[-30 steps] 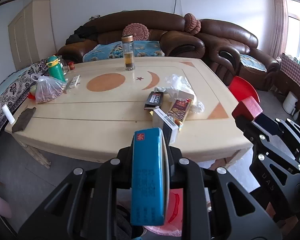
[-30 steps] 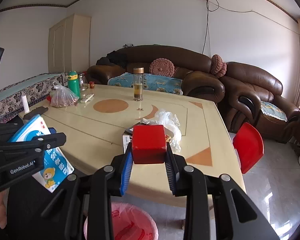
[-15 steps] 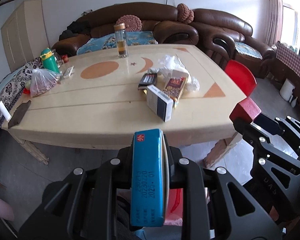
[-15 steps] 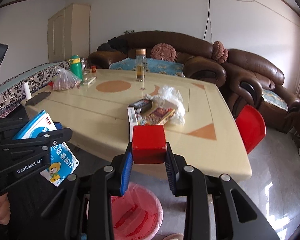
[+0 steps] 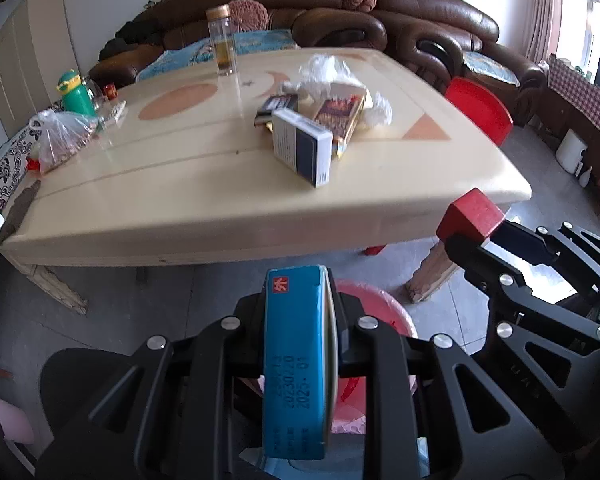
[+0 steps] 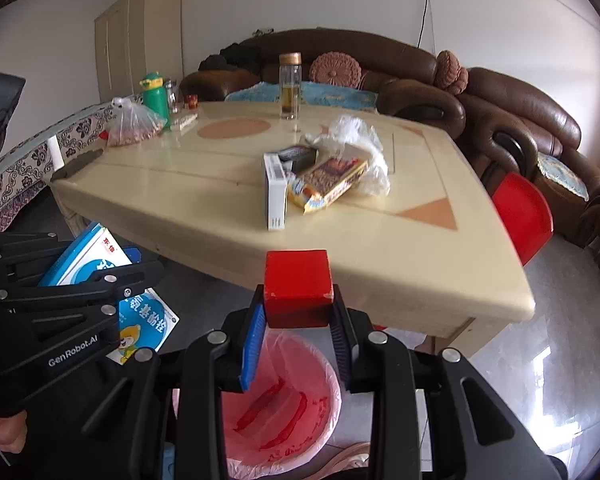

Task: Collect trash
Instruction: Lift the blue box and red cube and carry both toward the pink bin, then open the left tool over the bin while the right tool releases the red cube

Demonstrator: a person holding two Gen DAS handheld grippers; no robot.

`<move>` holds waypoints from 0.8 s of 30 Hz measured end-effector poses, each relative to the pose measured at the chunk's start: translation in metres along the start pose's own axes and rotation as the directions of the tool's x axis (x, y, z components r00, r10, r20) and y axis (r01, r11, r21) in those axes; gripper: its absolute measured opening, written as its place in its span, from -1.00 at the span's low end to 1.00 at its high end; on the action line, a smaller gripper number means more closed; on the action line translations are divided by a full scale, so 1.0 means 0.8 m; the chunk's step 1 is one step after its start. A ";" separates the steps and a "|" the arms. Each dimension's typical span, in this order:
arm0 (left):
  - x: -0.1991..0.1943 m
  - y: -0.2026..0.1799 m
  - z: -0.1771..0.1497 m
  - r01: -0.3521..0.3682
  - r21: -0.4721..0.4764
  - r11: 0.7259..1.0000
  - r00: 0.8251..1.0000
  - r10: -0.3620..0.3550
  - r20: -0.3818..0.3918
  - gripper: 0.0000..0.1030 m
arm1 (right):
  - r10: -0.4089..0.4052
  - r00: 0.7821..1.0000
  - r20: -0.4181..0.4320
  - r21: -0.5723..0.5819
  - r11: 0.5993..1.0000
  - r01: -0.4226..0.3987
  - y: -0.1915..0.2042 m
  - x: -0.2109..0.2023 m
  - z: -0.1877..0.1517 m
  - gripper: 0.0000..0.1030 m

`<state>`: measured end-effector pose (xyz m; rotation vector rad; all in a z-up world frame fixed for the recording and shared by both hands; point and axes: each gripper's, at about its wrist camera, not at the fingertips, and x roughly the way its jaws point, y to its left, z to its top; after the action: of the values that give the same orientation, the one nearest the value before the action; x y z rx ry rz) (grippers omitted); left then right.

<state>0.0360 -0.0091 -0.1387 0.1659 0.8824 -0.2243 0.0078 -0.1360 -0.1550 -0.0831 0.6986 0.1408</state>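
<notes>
My left gripper (image 5: 296,320) is shut on a flat blue box (image 5: 294,360), which also shows in the right wrist view (image 6: 100,264). My right gripper (image 6: 298,320) is shut on a red box (image 6: 298,286), seen in the left wrist view (image 5: 470,216) too. Both hang above a pink-lined trash bin (image 6: 292,404) on the floor in front of the table; it shows in the left wrist view (image 5: 376,308) behind the fingers. On the table (image 6: 188,200) lie a white and blue box (image 5: 300,146), a brown snack packet (image 6: 328,184), a dark box (image 6: 296,156) and a crumpled clear bag (image 6: 356,136).
A glass bottle (image 6: 290,86), a green flask (image 6: 155,94) and a bag of nuts (image 6: 134,126) stand on the table's far side. A red chair (image 6: 522,216) is at the right. Brown sofas (image 6: 520,112) line the back wall.
Both grippers have drawn back from the table and tilted downward with their boxes held. The pink bin has come into fuller view beneath them.
</notes>
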 end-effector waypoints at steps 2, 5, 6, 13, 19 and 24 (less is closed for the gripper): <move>0.011 0.001 -0.005 0.006 -0.004 1.000 1.000 -0.006 -0.022 -0.56 | 0.009 1.000 -0.025 0.004 1.000 -0.009 -0.001 0.012 -0.007 -0.41; 0.029 0.001 -0.013 0.007 -0.004 1.000 0.998 -0.007 -0.056 -0.56 | 0.017 0.998 -0.057 0.011 1.000 -0.017 -0.003 0.028 -0.015 -0.41; 0.036 0.000 -0.016 0.011 -0.002 1.000 0.998 -0.011 -0.069 -0.56 | 0.019 0.997 -0.068 0.014 1.000 -0.019 -0.005 0.033 -0.018 -0.41; 0.080 -0.001 -0.028 0.055 -0.006 0.998 0.987 -0.055 -0.151 -0.56 | 0.027 0.991 -0.134 0.014 1.000 -0.025 -0.008 0.067 -0.035 -0.41; 0.119 -0.003 -0.038 0.100 -0.024 0.995 0.966 -0.103 -0.236 -0.56 | 0.050 0.978 -0.202 0.032 0.998 -0.045 -0.014 0.100 -0.051 -0.41; 0.150 0.003 -0.044 0.137 -0.070 0.988 0.938 -0.152 -0.313 -0.56 | 0.070 0.966 -0.250 0.031 0.997 -0.064 -0.014 0.123 -0.063 -0.41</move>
<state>0.0841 -0.0133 -0.2544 0.0934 1.2221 -0.3196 0.0518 -0.1431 -0.2565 -0.0558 0.9563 0.1896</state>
